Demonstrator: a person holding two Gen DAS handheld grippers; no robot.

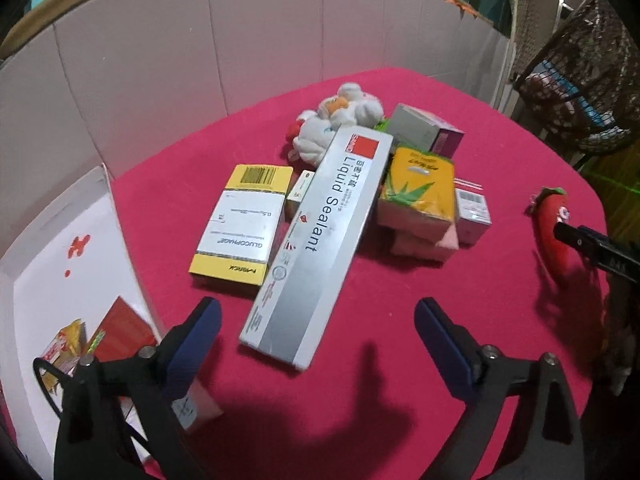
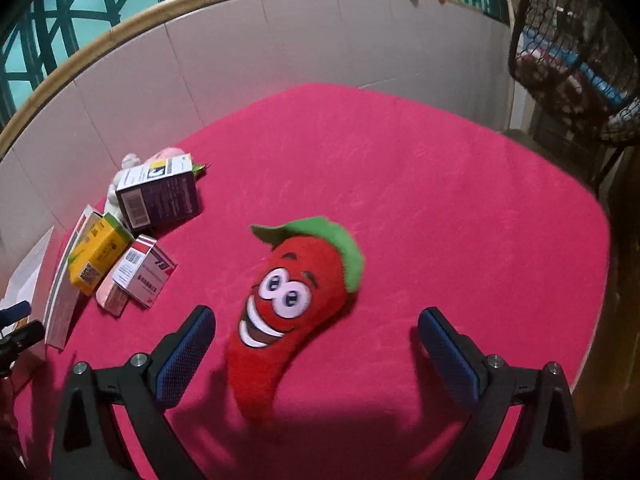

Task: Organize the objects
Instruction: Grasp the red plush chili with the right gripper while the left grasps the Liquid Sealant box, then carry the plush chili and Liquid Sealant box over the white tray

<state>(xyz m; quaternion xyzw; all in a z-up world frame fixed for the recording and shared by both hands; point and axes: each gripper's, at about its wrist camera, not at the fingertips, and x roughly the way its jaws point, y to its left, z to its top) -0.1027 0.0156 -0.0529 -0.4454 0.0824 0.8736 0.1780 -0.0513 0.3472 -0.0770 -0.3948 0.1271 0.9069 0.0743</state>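
Observation:
A long grey Liquid Sealant box [image 1: 320, 236] lies on the pink table among a yellow Glucophage box [image 1: 240, 228], a white plush toy [image 1: 340, 120], a yellow-green pack [image 1: 420, 188] and small boxes. My left gripper [image 1: 318, 320] is open, its fingers on either side of the sealant box's near end. A red chili plush [image 2: 292, 308] with a smiling face lies between the fingers of my right gripper [image 2: 316, 328], which is open. The chili also shows in the left wrist view [image 1: 554, 228].
A white open box [image 1: 60, 280] with items inside stands at the table's left edge. A white panel wall [image 1: 200, 60] runs behind the table. A black mesh basket [image 2: 576, 52] stands off the table at the right. The pile of boxes [image 2: 132, 248] lies left of the chili.

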